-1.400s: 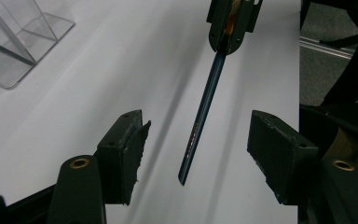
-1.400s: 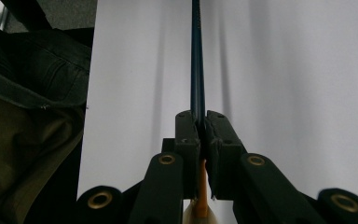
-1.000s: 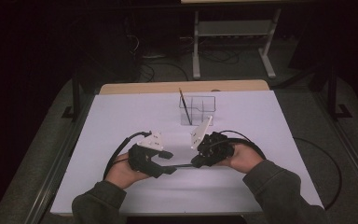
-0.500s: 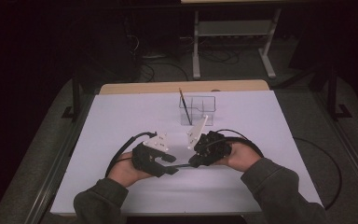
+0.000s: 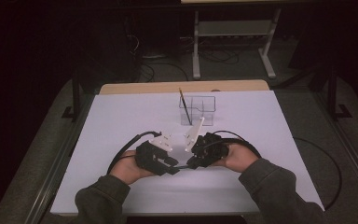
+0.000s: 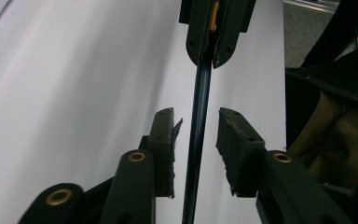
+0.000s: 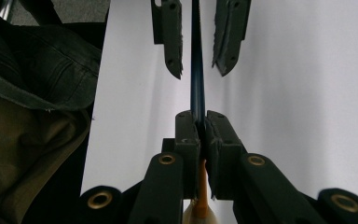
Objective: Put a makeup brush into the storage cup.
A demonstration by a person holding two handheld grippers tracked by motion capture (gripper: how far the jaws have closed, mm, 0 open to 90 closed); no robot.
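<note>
Centrally, two grippers — right gripper (image 7: pixel 201 128) clamped on one dark blue pencil (image 7: pixel 197 70), left gripper (image 6: pixel 196 135) spread wide around its shaft, one clear holder (image 5: pixel 200 108) above — one pencil inside.

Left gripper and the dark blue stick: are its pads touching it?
Apart. In the left gripper view, white table shows between the stick and both pads of the open left gripper.

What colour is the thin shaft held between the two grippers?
Dark blue shaft, turning orange at the end inside the right gripper; the left gripper view shows the blue best.
</note>
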